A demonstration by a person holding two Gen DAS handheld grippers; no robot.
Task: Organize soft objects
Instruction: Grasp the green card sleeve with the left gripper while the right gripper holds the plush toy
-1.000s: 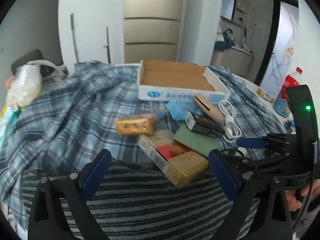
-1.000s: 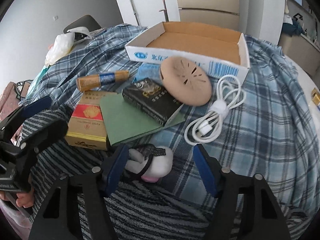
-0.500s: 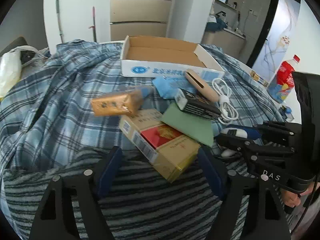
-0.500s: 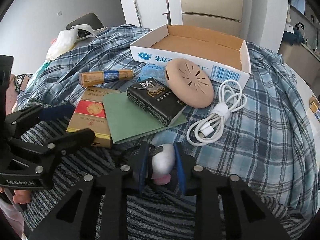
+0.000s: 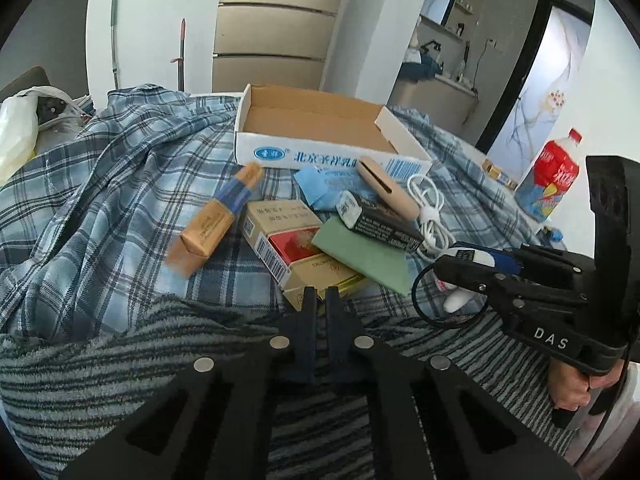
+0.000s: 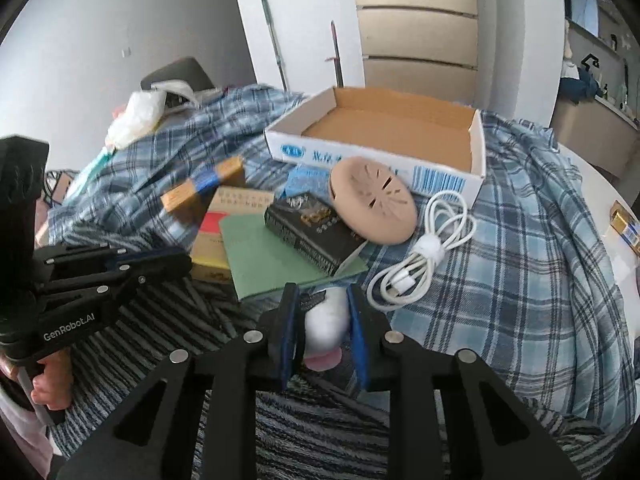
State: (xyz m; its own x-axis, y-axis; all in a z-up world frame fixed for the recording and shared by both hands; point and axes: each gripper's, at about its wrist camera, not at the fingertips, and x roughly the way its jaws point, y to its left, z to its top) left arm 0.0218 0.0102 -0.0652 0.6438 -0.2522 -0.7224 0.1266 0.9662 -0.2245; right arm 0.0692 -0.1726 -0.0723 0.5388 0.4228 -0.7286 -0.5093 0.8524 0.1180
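My right gripper (image 6: pixel 323 300) is shut on a small white plush toy (image 6: pixel 326 322) with a pink part and a black strap, held just above the striped towel (image 6: pixel 320 432); it also shows in the left wrist view (image 5: pixel 460 300). My left gripper (image 5: pixel 320 300) is shut with nothing between its jaws, over the striped towel (image 5: pixel 160 360) in front of a red and gold carton (image 5: pixel 296 248). An open cardboard box (image 6: pixel 384 128) stands at the back on the blue plaid cloth (image 6: pixel 540 248).
Ahead lie a tan wrapped bar (image 5: pixel 216 224), a green sheet (image 6: pixel 264 256), a black packet (image 6: pixel 312 228), a beige round disc (image 6: pixel 372 204), a white cable (image 6: pixel 428 248) and a blue packet (image 5: pixel 320 188). A red bottle (image 5: pixel 552 176) stands at right.
The right gripper closed on the plush toy and lifted it slightly. The left gripper closed from wide open to shut. The tan bar swung from lying crosswise to pointing toward the box.
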